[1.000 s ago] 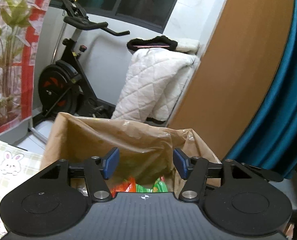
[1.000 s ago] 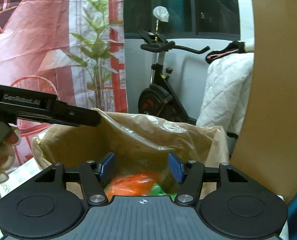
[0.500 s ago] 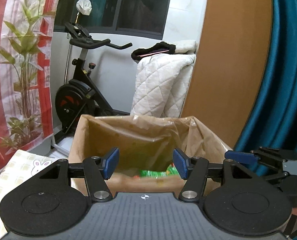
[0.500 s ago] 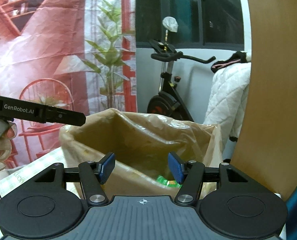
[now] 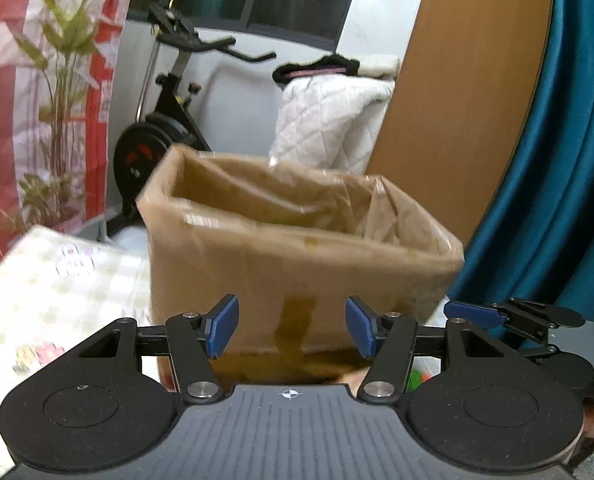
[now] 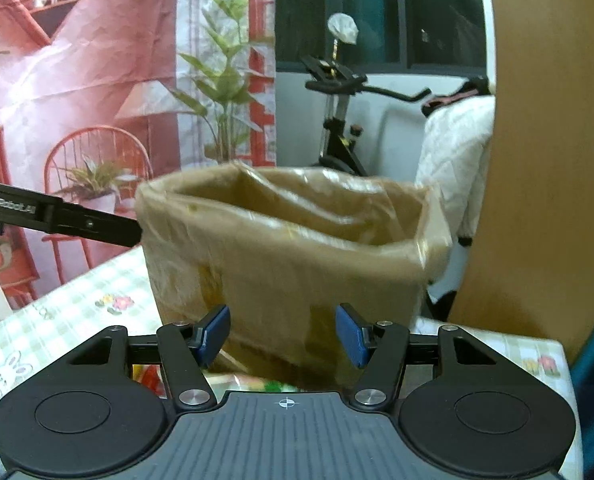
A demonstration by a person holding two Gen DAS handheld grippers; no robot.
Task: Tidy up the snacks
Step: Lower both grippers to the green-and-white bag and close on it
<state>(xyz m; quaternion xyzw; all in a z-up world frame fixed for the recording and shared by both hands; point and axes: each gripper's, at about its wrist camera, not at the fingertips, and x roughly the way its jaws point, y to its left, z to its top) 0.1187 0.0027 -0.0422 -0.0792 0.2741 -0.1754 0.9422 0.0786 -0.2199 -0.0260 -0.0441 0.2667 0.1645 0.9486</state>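
Left wrist view: lined cardboard box (image 5: pixel 297 256) just beyond both empty, wide-apart tongs (image 5: pixel 293 330) (image 6: pixel 283 334).

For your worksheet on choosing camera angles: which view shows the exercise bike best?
The left wrist view: the exercise bike shows handlebars, frame and flywheel. In the right wrist view the cardboard box hides the bike's lower part, leaving handlebars and frame.

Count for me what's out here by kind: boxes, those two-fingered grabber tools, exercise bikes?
Cardboard box: 1
Grabber tools: 2, left gripper and right gripper, both open and empty
Exercise bike: 1
Total: 4
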